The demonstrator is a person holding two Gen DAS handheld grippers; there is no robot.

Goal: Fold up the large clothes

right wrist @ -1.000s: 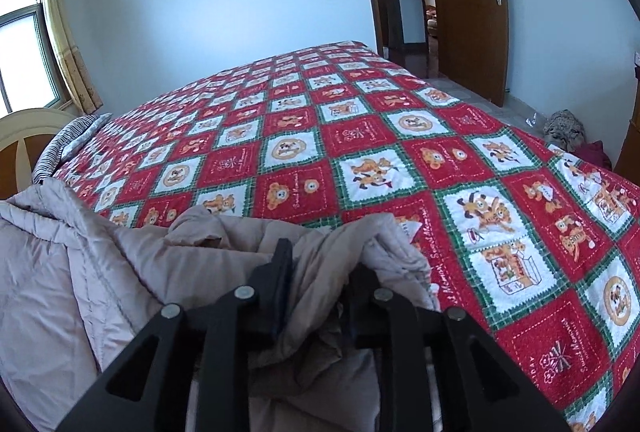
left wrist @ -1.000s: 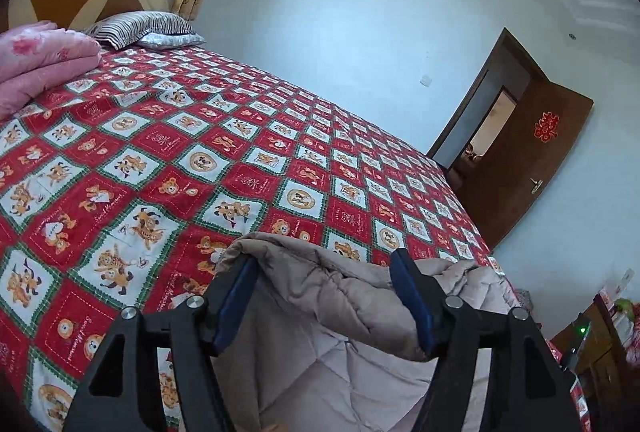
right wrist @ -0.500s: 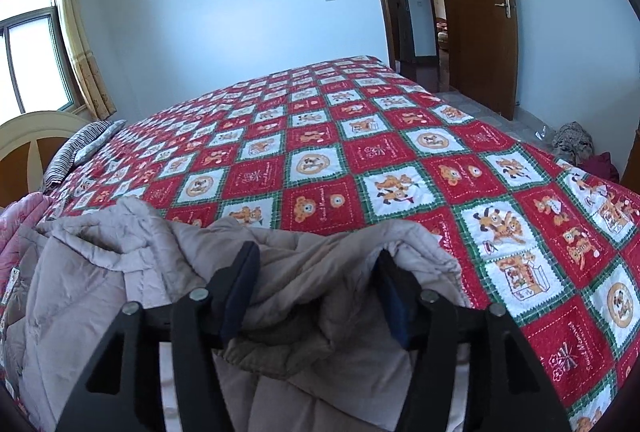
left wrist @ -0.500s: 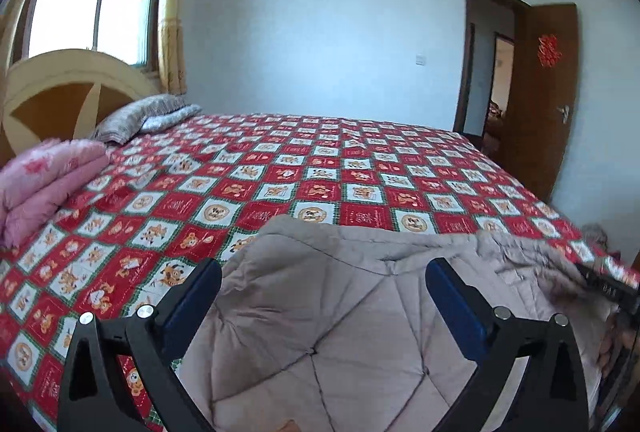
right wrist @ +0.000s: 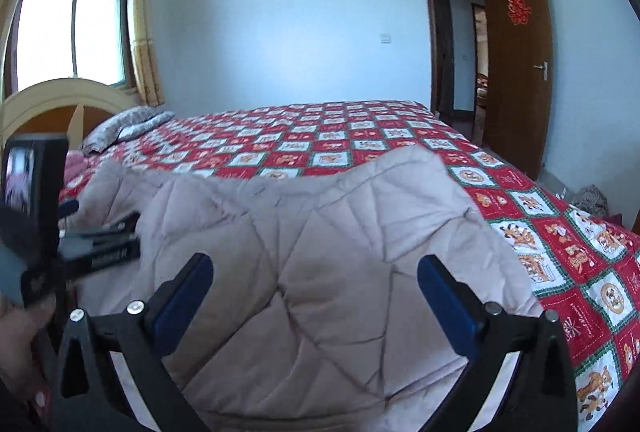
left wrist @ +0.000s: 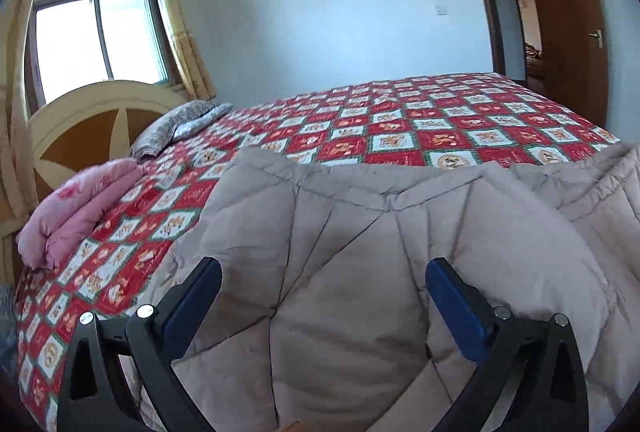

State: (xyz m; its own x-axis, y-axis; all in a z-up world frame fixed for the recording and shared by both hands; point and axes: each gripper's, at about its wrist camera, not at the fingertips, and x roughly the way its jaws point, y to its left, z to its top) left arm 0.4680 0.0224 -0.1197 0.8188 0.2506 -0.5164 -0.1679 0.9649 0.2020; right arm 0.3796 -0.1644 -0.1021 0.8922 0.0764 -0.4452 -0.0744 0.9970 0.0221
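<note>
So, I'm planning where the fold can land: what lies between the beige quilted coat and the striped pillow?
Left wrist view: only bare bedspread separates the coat from the pillow; the pink bedding lies aside.

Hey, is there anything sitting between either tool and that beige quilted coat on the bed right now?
Nothing visible. The beige quilted coat lies directly under the left tool and the right tool; the right one's jaws are opening, with only coat fabric beneath. The pink folded bedding and striped pillow lie off toward the headboard.
</note>
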